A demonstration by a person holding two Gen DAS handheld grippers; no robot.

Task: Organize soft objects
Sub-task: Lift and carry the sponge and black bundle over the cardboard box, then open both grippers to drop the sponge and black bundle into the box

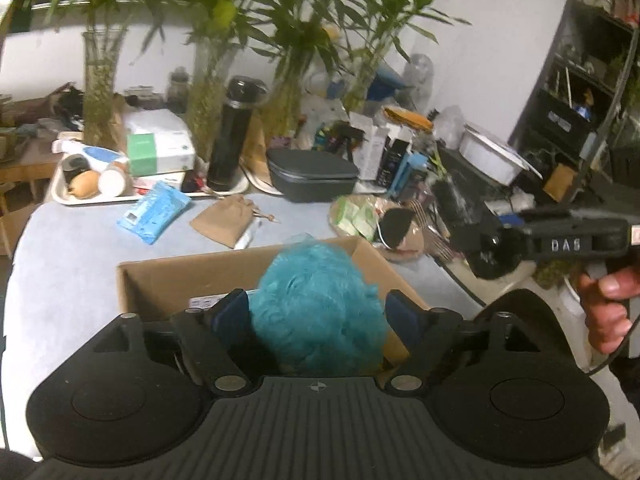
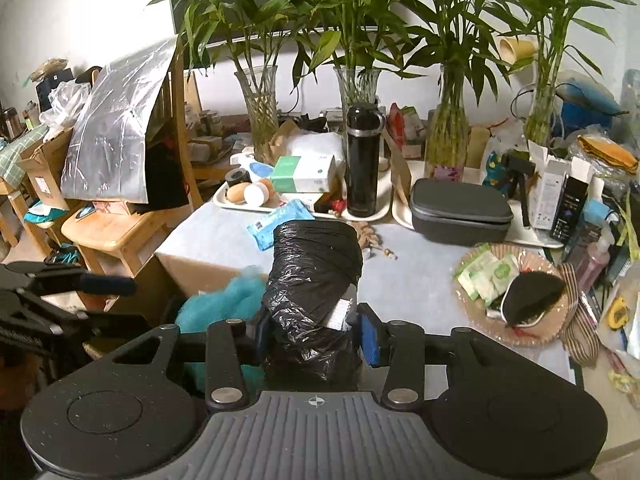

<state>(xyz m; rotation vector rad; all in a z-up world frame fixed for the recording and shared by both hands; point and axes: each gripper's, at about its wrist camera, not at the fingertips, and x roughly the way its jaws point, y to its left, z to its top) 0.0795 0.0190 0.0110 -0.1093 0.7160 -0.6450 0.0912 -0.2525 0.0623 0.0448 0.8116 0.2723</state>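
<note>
While the left gripper (image 1: 318, 312) hangs over the open cardboard box (image 1: 168, 280), its blue-padded fingers (image 1: 234, 312) stand on either side of a teal mesh pouf (image 1: 316, 308); the pouf fills the gap between them, yet whether the pads press it or merely flank it I cannot tell; the pouf sits over the box's mouth, so the step in hand looks like dropping it inside. At the right edge of this view a hand (image 1: 608, 312) grips the other tool's handle. Beyond the box the pale blue tabletop (image 1: 80, 248) carries a blue tissue pack (image 1: 154, 212), a tan cloth pouch (image 1: 224, 220) and a woven plate (image 1: 400, 240) of small soft things; vases of bamboo (image 1: 100, 80) line the wall.

In the right wrist view, the right gripper (image 2: 314, 334) is clamped on a roll of black bin bags (image 2: 316, 280), held upright above the table's near edge; the teal pouf (image 2: 232, 296) shows low at left, beside the box's edge (image 2: 200, 268). The next move, as I judge it, calls for carrying the roll leftward over the box and letting go once the left tool clears the opening. Behind stand a black flask (image 2: 364, 160), a grey case (image 2: 460, 208) on a white tray (image 2: 400, 200), and a wooden stool (image 2: 120, 228) in a crowded room.
</note>
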